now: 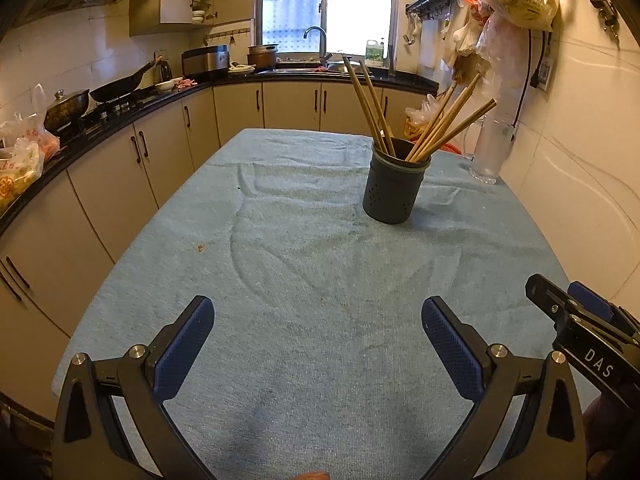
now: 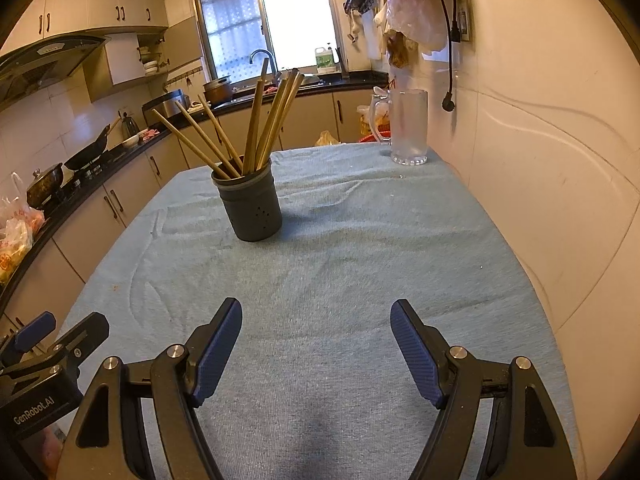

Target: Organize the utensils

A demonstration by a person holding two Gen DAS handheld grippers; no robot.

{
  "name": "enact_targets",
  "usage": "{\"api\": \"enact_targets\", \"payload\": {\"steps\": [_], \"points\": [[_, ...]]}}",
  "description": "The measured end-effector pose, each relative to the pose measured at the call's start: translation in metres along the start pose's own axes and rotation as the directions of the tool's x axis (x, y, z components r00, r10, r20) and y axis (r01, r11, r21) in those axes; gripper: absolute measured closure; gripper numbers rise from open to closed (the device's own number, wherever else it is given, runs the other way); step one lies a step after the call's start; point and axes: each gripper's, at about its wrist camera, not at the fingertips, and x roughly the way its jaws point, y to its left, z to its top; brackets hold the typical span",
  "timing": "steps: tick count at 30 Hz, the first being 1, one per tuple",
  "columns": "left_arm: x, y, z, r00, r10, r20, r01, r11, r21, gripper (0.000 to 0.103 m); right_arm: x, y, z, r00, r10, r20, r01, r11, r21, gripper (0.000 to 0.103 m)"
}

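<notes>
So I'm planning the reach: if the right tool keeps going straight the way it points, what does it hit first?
Most likely the blue cloth on the table. The right tool tilts downward with open jaws, and the holder stands left of its line, though depth is unclear.

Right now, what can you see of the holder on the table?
The holder is a dark grey round cup, plastic by the look, with a lighter ring below its rim and small drain holes in its wall. It stands upright on the blue cloth, far from both grippers, nothing else touching it. Wooden chopsticks stand in it, fanned out and leaning on the rim. A glass mug stands apart, nearer the wall.
</notes>
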Motion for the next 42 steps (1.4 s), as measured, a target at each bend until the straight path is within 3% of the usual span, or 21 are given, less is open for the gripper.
{"api": "enact_targets", "payload": {"steps": [42], "points": [[-0.0003, -0.0052, -0.0040, 1.000, -0.007, -0.007, 0.007, 1.000, 0.005, 0.000, -0.0025, 0.0072, -0.0026, 1.000, 0.011, 0.019, -0.011, 1.000, 0.005, 0.020]]}}
